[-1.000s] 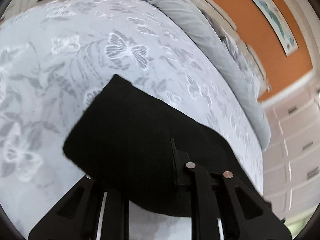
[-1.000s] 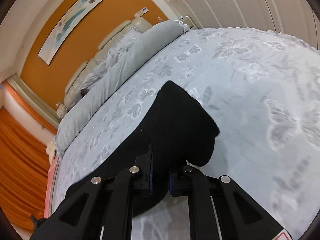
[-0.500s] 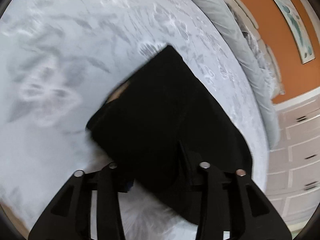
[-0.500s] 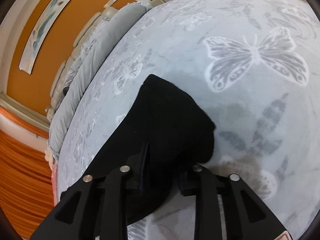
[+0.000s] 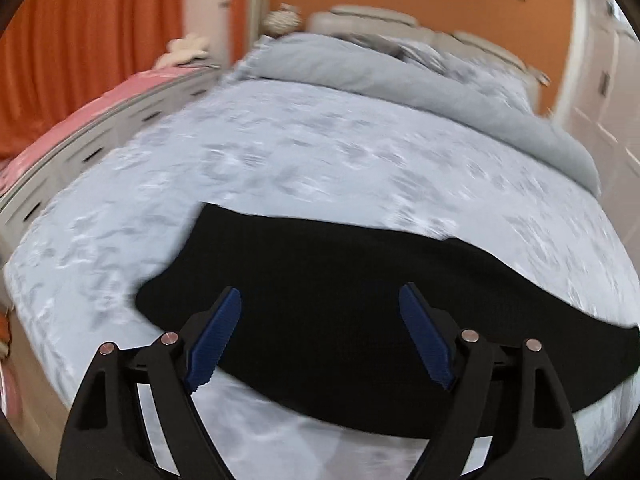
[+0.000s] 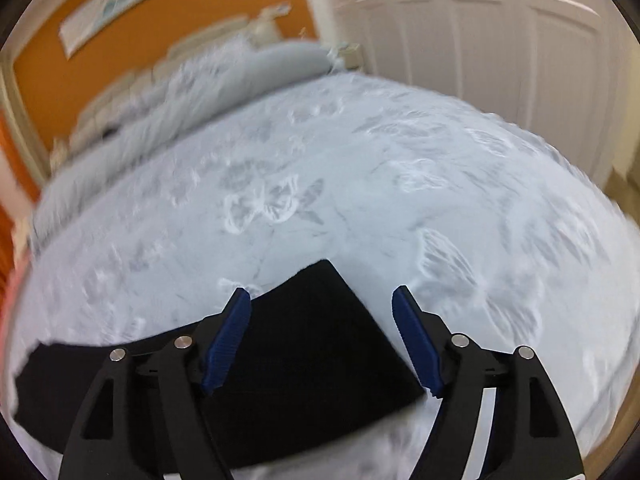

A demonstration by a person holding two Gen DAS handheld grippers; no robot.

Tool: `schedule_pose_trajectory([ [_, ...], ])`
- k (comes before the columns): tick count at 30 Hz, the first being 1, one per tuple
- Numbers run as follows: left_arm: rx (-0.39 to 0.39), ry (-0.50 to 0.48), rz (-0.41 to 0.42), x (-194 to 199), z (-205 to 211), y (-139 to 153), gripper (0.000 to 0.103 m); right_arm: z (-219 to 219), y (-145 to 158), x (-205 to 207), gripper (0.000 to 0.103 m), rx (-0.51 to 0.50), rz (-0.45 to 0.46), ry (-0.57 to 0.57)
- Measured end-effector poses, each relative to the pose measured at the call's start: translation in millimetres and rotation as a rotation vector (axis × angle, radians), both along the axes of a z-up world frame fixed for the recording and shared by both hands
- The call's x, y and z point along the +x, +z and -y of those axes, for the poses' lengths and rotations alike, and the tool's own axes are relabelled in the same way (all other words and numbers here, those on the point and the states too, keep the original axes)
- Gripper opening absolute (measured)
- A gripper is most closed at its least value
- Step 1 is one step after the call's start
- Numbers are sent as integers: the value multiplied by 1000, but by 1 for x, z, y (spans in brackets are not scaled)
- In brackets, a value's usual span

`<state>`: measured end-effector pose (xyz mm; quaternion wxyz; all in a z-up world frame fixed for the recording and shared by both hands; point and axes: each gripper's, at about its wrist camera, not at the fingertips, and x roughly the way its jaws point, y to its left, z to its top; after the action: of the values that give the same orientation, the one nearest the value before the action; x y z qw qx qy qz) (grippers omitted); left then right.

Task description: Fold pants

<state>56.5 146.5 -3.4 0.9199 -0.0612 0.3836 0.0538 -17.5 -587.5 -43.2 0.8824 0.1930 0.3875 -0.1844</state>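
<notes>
Both grippers are letting go, the left gripper (image 5: 320, 340) and right gripper (image 6: 322, 340) spreading wide with nothing pinched, black pants (image 5: 360, 312) lying flat near the bed's (image 5: 280, 152) foot edge, so next comes regripping for another fold, I'd say.

The left tool (image 5: 320, 308) points steeply downward, its black linkage arms spread and its two blue ribbed pads (image 5: 216, 344) standing well apart. Its jaws are opening, and the pads press on nothing. The right tool (image 6: 322, 308) is tilted down in much the same way, its blue pads (image 6: 416, 344) also wide of each other. Its jaws are opening too, with nothing gripped between them.
</notes>
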Motion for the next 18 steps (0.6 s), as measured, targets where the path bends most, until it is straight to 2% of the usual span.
schedule_pose_trajectory([
  [2, -27, -46, -24, 4, 24, -8, 80, 7, -19, 22, 72, -25, -87, 15],
  [3, -33, -72, -36, 3, 38, -13, 80, 9, -32, 33, 52, -18, -125, 46],
  [4, -24, -87, -45, 4, 48, -17, 80, 9, -39, 39, 10, 4, -148, 76],
  [8, 57, -138, -75, 4, 81, -31, 80, 12, -27, 19, 8, -45, -67, 39],
  [9, 76, -144, -81, 5, 86, -35, 82, 20, -36, 19, 10, -34, -89, 25],
  [10, 96, -149, -89, 7, 90, -41, 82, 29, -53, 21, 18, -1, -123, 22],
  [11, 110, -148, -98, 9, 95, -47, 83, 31, -54, 19, 19, 22, -99, 23],
  [12, 129, -142, -114, 13, 97, -54, 83, 31, -48, 14, 35, 28, -75, 19],
  [13, 138, -138, -128, 15, 98, -59, 83, 28, -37, 6, 57, 13, -63, -1],
  [16, 124, -122, -130, 12, 96, -64, 83, 17, -14, -35, 83, -8, 26, -46],
  [17, 115, -120, -122, 10, 95, -64, 83, 15, -13, -46, 88, 0, 40, -59],
  [18, 114, -114, -112, 7, 93, -63, 83, 14, -17, -60, 89, 34, 49, -73],
])
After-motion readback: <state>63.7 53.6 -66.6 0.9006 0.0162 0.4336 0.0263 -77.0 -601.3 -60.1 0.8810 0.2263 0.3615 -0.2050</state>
